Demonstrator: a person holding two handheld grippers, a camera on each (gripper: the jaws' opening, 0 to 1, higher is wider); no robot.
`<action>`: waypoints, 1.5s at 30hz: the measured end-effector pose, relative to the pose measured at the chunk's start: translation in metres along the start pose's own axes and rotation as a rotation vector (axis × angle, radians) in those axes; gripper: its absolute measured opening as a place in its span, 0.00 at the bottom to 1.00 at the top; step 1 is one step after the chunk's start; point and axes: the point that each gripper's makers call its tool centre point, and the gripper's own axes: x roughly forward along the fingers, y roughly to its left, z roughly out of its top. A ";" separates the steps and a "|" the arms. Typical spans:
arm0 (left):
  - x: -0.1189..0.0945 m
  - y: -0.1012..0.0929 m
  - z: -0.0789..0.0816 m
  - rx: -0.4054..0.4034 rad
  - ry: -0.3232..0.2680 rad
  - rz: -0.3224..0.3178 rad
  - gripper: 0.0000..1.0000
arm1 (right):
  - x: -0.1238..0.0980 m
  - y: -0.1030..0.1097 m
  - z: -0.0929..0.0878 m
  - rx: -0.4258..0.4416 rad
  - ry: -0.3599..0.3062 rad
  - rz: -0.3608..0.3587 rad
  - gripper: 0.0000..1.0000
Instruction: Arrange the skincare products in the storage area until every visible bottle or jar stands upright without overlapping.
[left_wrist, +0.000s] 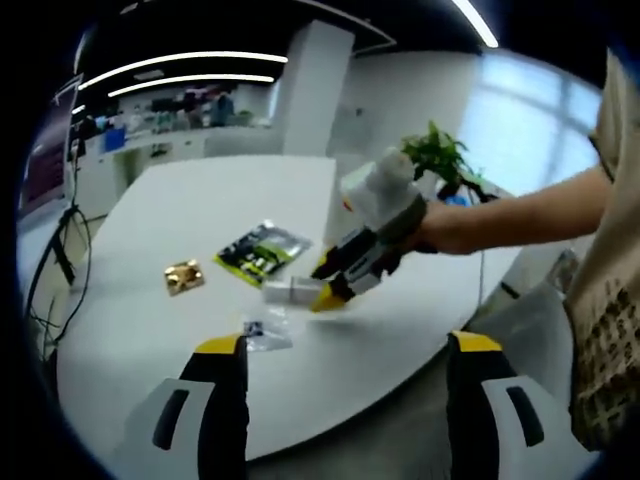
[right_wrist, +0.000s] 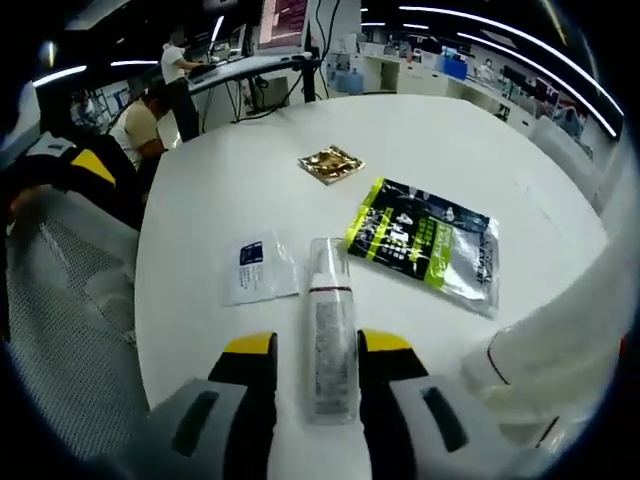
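Now right tool (right_wrist: 315, 365) straddles the lying bottle (right_wrist: 328, 335), jaws along its long axis, near bench (right_wrist: 200, 180) edge; left tool (left_wrist: 345, 385) spread, farther off.

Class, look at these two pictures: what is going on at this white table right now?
A person holds a claw in each hand at a round white table. The right claw has its jaws on either side of a clear plastic pump bottle lying flat; whether it is gripped I cannot tell. The left claw hangs open near the table's edge. A green and black foil pouch, a small gold packet and a white sachet lie nearby.
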 end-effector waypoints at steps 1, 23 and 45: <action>0.000 0.000 0.000 -0.001 0.000 -0.001 0.77 | 0.000 -0.003 -0.001 -0.009 0.002 -0.014 0.24; 0.001 -0.006 -0.002 -0.018 0.029 -0.023 0.74 | -0.071 0.010 0.037 0.994 -0.599 0.302 0.19; -0.009 -0.053 0.106 -0.135 -0.158 -0.245 0.69 | -0.208 0.052 0.115 1.003 -1.187 0.727 0.19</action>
